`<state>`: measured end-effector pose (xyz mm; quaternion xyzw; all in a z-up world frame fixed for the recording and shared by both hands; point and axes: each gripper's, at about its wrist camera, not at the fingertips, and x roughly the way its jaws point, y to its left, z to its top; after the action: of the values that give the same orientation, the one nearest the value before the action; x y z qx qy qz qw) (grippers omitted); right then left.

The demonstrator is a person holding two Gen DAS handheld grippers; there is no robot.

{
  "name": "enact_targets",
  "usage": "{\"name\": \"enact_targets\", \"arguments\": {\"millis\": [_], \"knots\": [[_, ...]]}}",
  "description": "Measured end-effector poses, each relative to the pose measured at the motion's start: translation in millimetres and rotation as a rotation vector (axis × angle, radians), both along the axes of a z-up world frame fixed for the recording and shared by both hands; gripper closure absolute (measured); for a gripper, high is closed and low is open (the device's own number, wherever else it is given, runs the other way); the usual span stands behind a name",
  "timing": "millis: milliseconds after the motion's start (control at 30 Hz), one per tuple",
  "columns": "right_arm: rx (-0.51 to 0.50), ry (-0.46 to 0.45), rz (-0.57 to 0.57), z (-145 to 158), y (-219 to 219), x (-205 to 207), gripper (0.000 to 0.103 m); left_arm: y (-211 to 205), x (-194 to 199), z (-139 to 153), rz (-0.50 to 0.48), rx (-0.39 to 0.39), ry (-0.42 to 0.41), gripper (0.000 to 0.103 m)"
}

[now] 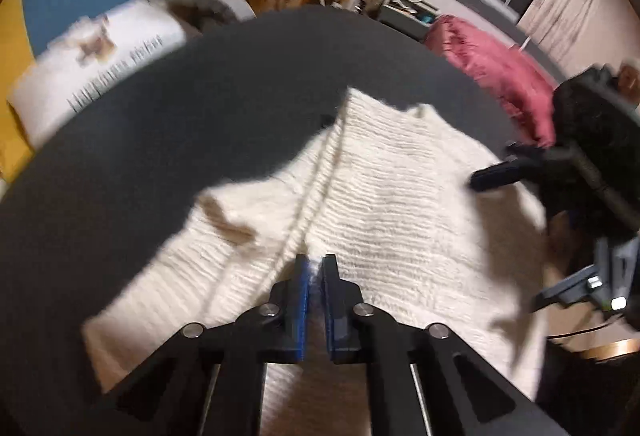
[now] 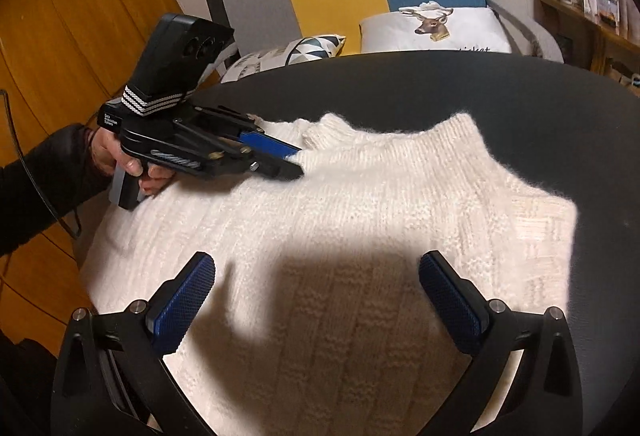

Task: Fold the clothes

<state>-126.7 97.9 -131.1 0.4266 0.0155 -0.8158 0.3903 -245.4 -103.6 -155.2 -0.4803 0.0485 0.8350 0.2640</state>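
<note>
White sweater spread on the dark round surface, one tool pinching it, the other wide above it.

The knitted sweater [image 2: 360, 204] lay flat on the surface [image 2: 520, 108], filling the middle of both frames. The left tool [image 1: 314, 264], at lower centre of its blurred view, was closed narrow on what seemed a pinch of the knit near the seam; in the right view its tips [image 2: 296, 160] met the sweater just beside the collar. The right tool [image 2: 316, 276] stood wide, over the sweater's lower body, gripping nothing.
</note>
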Motion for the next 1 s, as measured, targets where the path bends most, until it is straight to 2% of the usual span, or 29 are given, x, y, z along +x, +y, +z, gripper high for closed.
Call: {"name": "enact_targets", "arguments": {"millis": [67, 133, 167, 267, 433, 533, 600, 667, 733, 833, 933, 1000], "knots": [[0.036, 0.031, -0.007, 4, -1, 3, 0.0, -3, 7, 11, 0.072, 0.002, 0.064, 0.098], [0.076, 0.062, -0.013, 8, -2, 5, 0.0, -7, 8, 13, 0.127, 0.026, 0.088, 0.098], [0.087, 0.069, -0.01, 9, -3, 6, 0.0, -6, 7, 8, 0.153, 0.009, 0.095, 0.098], [0.111, 0.05, 0.008, 0, -9, 7, 0.0, -3, 2, -15, 0.179, -0.018, 0.038, 0.098], [0.159, 0.075, 0.007, -9, -16, 8, 0.0, -6, 6, -13, 0.176, -0.004, 0.042, 0.096], [0.102, 0.087, 0.088, 10, -22, 6, 0.0, -18, 7, -3, 0.197, 0.059, 0.043, 0.085], [0.13, 0.067, 0.137, 10, -29, -1, 0.0, -24, 4, 16, 0.196, 0.116, 0.081, 0.079], [0.163, 0.03, 0.111, 3, -30, -12, 0.0, -24, -1, 31, 0.134, 0.164, 0.1, 0.071], [0.124, -0.004, 0.085, 4, -22, -13, 0.0, -16, -12, 30, 0.057, 0.179, 0.059, 0.067], [0.033, -0.031, 0.088, 10, -9, -2, 0.0, 5, -29, 14, -0.032, 0.131, -0.003, 0.065], [0.001, -0.052, 0.073, 7, 0, 9, 0.0, 20, -43, -6, -0.084, 0.13, -0.074, 0.065], [-0.016, -0.059, 0.062, 4, 5, 13, 0.0, 28, -47, -13, -0.101, 0.105, -0.081, 0.065]]}}
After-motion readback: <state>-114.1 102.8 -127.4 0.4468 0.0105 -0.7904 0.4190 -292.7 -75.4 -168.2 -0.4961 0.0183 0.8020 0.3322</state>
